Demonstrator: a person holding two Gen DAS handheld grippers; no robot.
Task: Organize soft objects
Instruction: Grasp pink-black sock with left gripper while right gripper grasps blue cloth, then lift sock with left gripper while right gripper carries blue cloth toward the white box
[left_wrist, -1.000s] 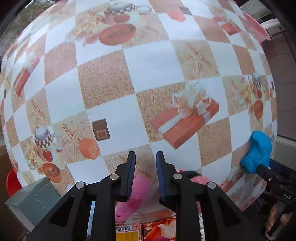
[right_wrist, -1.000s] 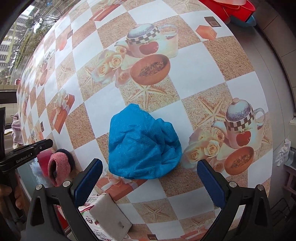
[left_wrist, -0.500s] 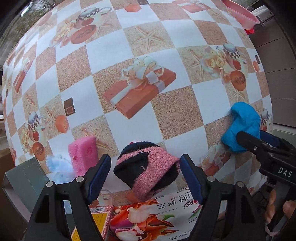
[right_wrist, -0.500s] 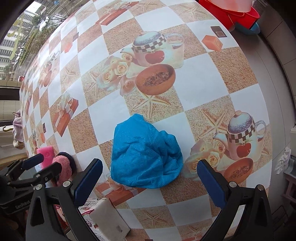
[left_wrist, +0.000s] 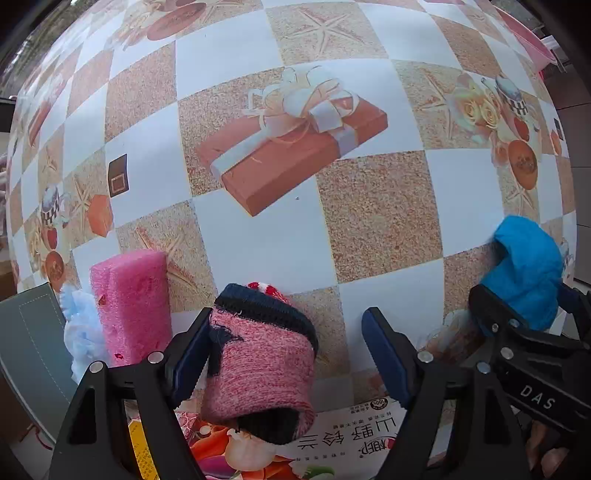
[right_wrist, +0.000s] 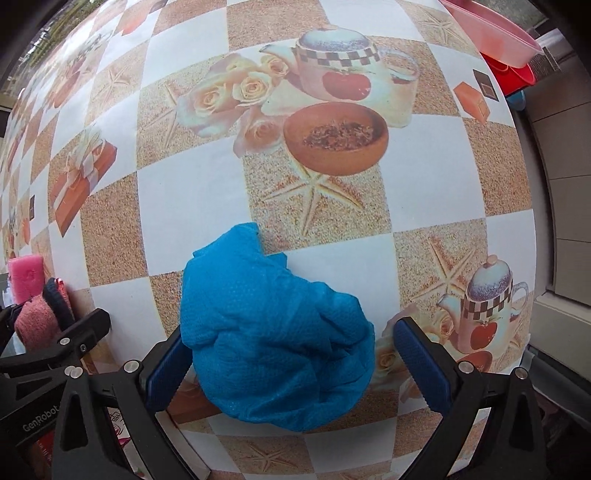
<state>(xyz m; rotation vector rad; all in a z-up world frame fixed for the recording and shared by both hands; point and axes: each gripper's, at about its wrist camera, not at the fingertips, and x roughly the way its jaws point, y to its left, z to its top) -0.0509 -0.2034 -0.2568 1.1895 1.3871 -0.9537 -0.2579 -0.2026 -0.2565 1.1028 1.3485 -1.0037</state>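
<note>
In the left wrist view my left gripper is open around a rolled pink and dark blue knitted sock; the left pad touches it, the right pad stands apart. A pink sponge and a pale blue fluffy thing lie to its left. In the right wrist view my right gripper is open around a crumpled blue cloth, which lies on the table between the jaws. The cloth also shows in the left wrist view.
The table wears a checked cloth printed with gift boxes and teapots. A printed packet and a grey box lie at the near edge. Pink and red basins stand at the far right corner.
My left gripper went from nearly shut to wide open and drew in around the knitted sock. My right gripper moved forward so the blue cloth now lies between its jaws.
</note>
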